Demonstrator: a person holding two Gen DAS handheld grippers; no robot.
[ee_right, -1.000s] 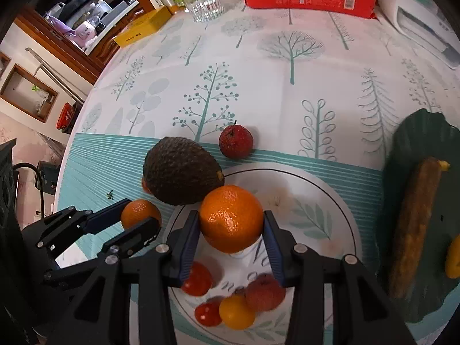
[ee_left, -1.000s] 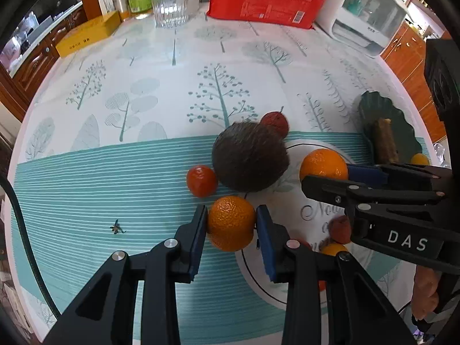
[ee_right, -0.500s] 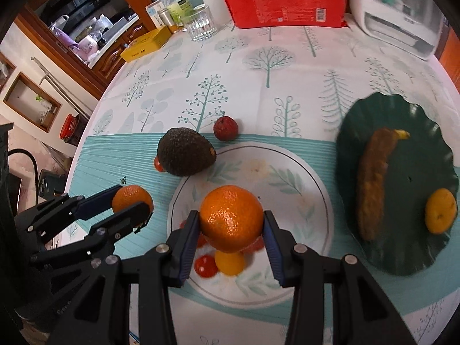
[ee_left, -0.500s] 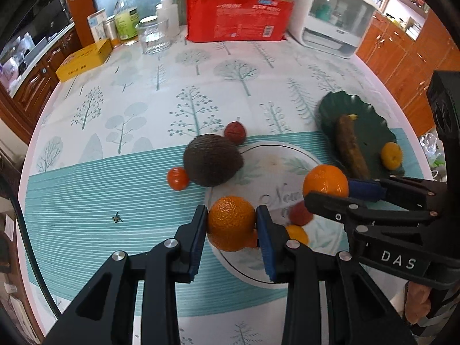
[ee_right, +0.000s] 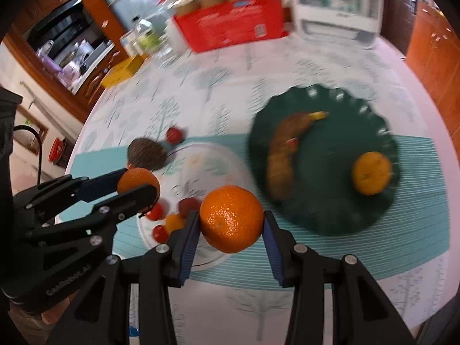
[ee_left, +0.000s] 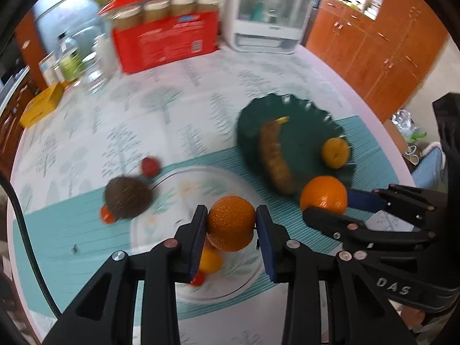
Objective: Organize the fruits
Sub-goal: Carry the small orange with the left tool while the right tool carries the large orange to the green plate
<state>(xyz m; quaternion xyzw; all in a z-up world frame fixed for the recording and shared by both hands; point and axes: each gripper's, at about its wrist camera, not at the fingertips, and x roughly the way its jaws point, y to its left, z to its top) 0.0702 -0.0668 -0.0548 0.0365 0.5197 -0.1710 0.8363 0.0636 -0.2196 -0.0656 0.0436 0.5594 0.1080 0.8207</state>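
Note:
My left gripper [ee_left: 231, 225] is shut on a small orange [ee_left: 230, 221], held in the air above the white plate [ee_left: 241, 281]. My right gripper [ee_right: 231, 224] is shut on a larger orange [ee_right: 231, 222], lifted near the dark green plate [ee_right: 330, 218]. Each gripper also shows in the other's view: the right gripper [ee_left: 325, 198] beside the green plate [ee_left: 299, 115], the left gripper [ee_right: 138, 182] at the left. The green plate holds a brown banana [ee_right: 280, 155] and a yellow-orange citrus [ee_right: 372, 172]. Small red and yellow fruits [ee_right: 172, 221] lie on the white plate [ee_right: 207, 161].
An avocado [ee_left: 128, 197], a red fruit [ee_left: 150, 166] and a small tomato [ee_left: 107, 215] lie on the tablecloth left of the white plate. A red box [ee_left: 166, 40], a white appliance [ee_left: 267, 20], bottles, a glass and a yellow box [ee_left: 41, 105] line the table's far edge.
Both grippers rose and moved right with their oranges, from beside the avocado to over the white plate and near the green plate. The table looks farther away now.

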